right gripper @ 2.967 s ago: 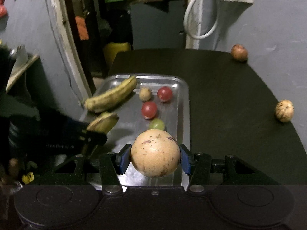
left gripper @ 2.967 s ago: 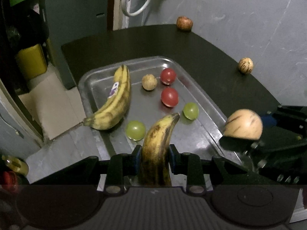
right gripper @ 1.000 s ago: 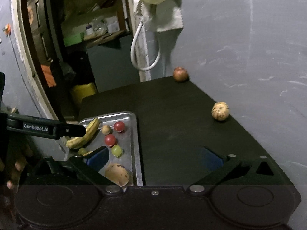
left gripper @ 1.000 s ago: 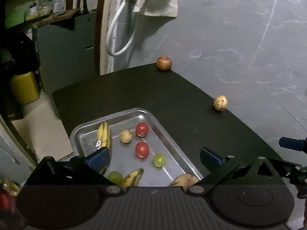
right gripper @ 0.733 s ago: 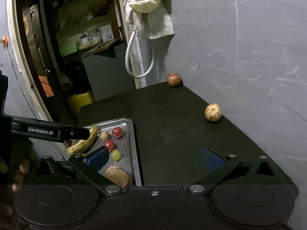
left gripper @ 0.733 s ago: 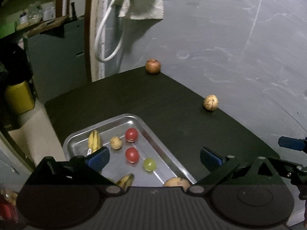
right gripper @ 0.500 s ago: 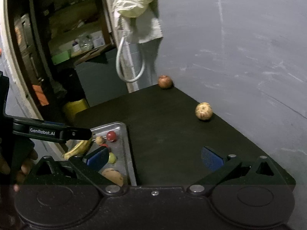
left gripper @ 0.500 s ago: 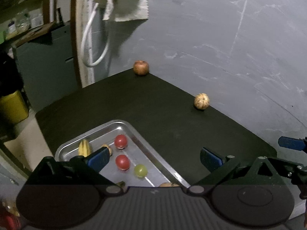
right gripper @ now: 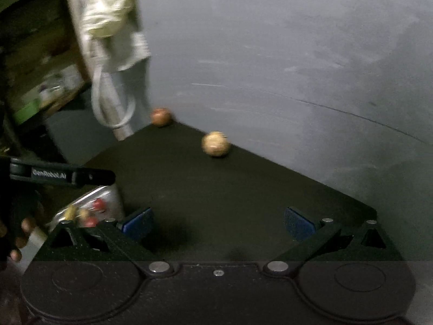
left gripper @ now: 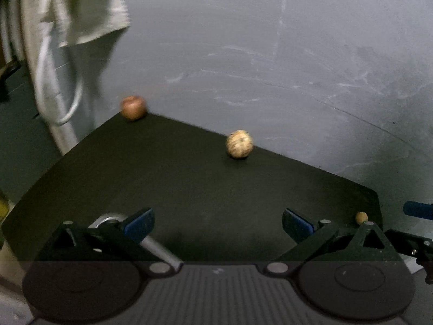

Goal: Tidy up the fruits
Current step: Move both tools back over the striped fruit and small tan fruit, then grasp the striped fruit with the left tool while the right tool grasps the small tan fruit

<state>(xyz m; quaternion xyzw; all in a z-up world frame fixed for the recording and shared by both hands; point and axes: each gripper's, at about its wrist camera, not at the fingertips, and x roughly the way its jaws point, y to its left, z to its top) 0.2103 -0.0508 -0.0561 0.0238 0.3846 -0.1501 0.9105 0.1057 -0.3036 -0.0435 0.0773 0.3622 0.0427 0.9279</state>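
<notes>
I see a scratched grey wall (left gripper: pixel 284 62), dim light, a dark desk (left gripper: pixel 189 189), a pale cloth (right gripper: pixel 113 27) and white hose (right gripper: pixel 108 103) hanging left, cluttered shelves (right gripper: pixel 46 81) behind.

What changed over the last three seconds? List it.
The left gripper let go of its banana and the right gripper its round tan fruit, both into the tray; both lifted away, open. The striped fruit and reddish fruit stayed on the table.
</notes>
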